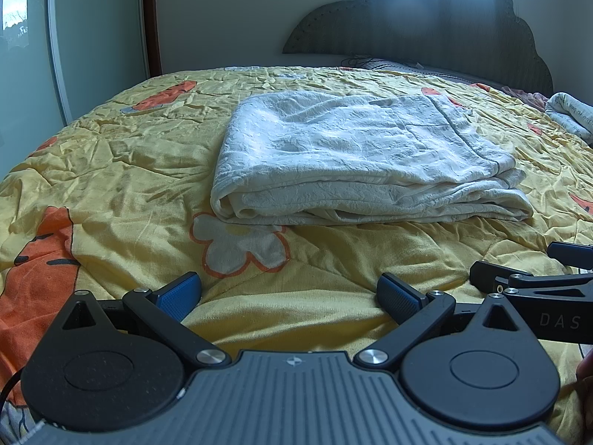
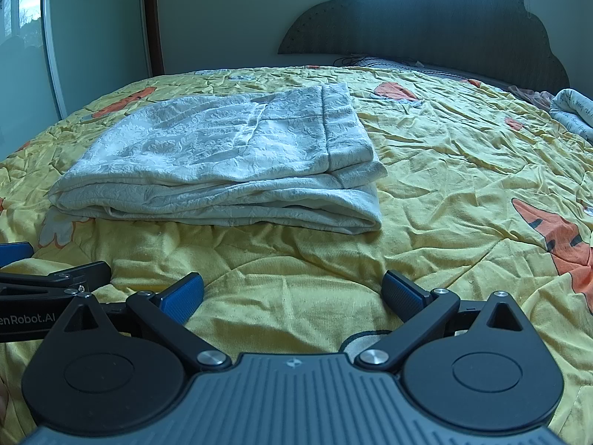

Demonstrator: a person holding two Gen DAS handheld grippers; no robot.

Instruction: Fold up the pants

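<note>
Bedroom: yellow quilt (image 1: 122,170) w/ orange cartoon prints covers the bed, dark scalloped headboard (image 1: 437,18) at 12 o'clock, glass sliding door (image 1: 33,55) off at 10. I've got both tools low over the near edge of the quilt, side by side.

The pants (image 1: 355,155), pale cream, crinkly fabric, sit folded into a squat stack of several layers; from the left cam they're at 12 to 1 o'clock, from the right cam (image 2: 222,159) at 10 to 11. So the stack lies roughly btwn the two tools, ahead of both and well apart from either.

Left gripper (image 1: 289,293): blue pads spread wide, nothing btwn them. Right gripper (image 2: 292,293): same, fingers apart and empty. Its black linkage pokes into the left cam at 3 o'clock.

Why like this, my read: the fold looks done, edges roughly squared, so I'm holding both tools clear & unclenched, so as not to snag or drag a layer. A second pale bundle (image 1: 570,115) w/ printed text sits at 2 o'clock by the headboard, prob. not part of the job.
</note>
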